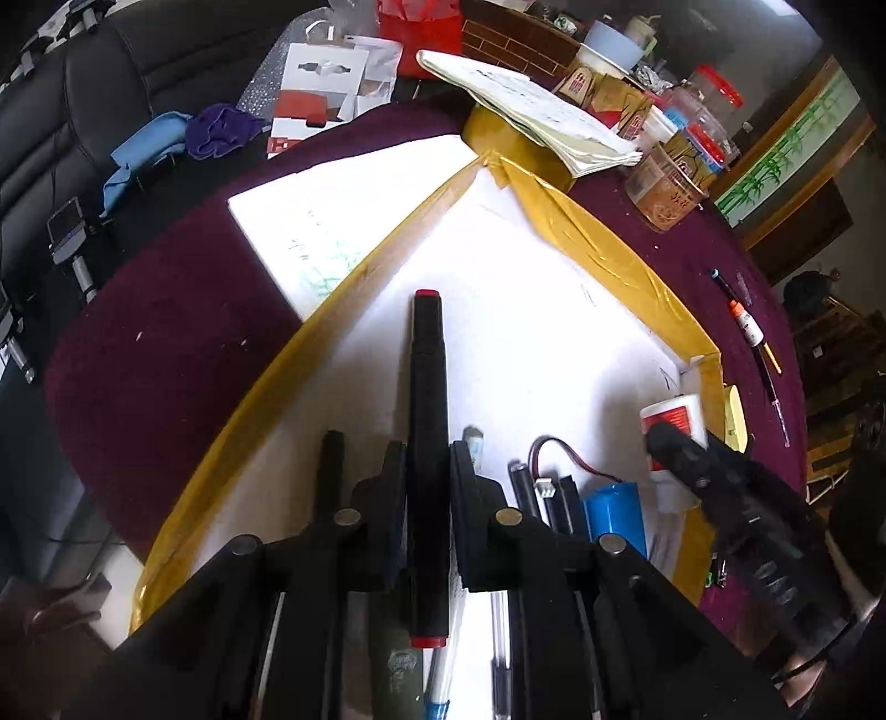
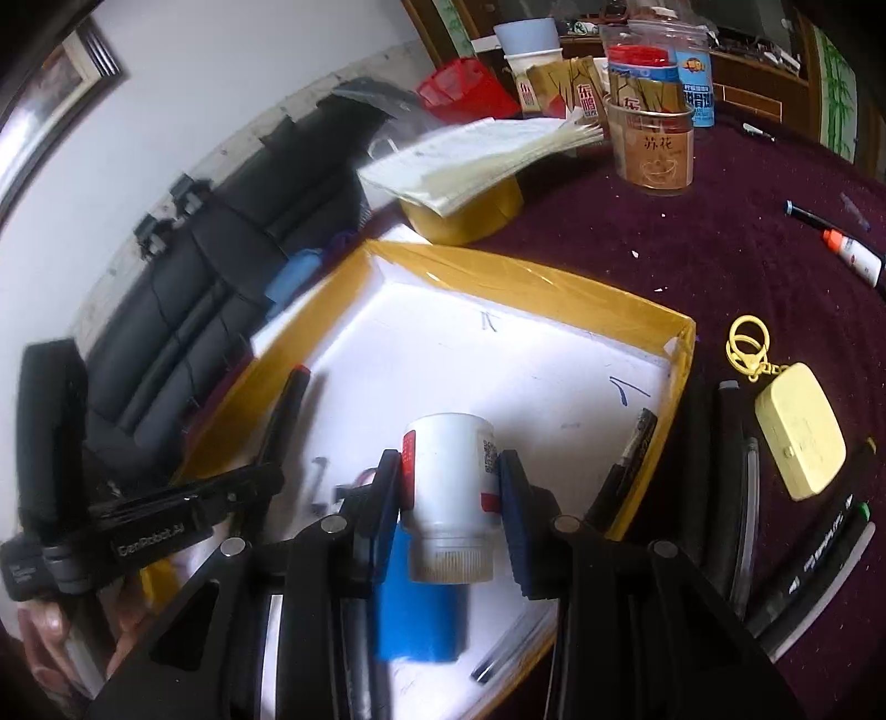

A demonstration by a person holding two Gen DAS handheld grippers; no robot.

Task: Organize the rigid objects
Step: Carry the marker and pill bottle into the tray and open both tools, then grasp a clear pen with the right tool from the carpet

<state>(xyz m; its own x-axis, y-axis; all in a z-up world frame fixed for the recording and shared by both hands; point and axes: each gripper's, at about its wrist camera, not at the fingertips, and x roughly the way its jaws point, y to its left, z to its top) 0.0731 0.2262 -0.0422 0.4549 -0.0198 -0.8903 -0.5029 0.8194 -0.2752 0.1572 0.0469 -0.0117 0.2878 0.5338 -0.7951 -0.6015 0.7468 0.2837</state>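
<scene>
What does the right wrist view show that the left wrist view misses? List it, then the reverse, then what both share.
Only the right wrist view: the yellow keychain case on the cloth, and the right gripper shut on the white bottle.

Only the left wrist view: the left gripper shut on the black marker, end to end.

Both: the yellow-edged tray, the blue battery pack, the stacked papers.

a lived-in home room. the surface (image 2: 692, 232) wears a maroon cloth and is crowded behind the yellow-taped tray (image 2: 531, 288) with snack jars (image 2: 656, 144), drink cartons (image 2: 587, 97), a paper cup (image 2: 526, 41) and a stack of papers (image 2: 470, 160). left of the tray stands a black leather sofa (image 2: 183, 310); above the sofa, a framed picture (image 2: 61, 77) hangs on the white wall.
</scene>
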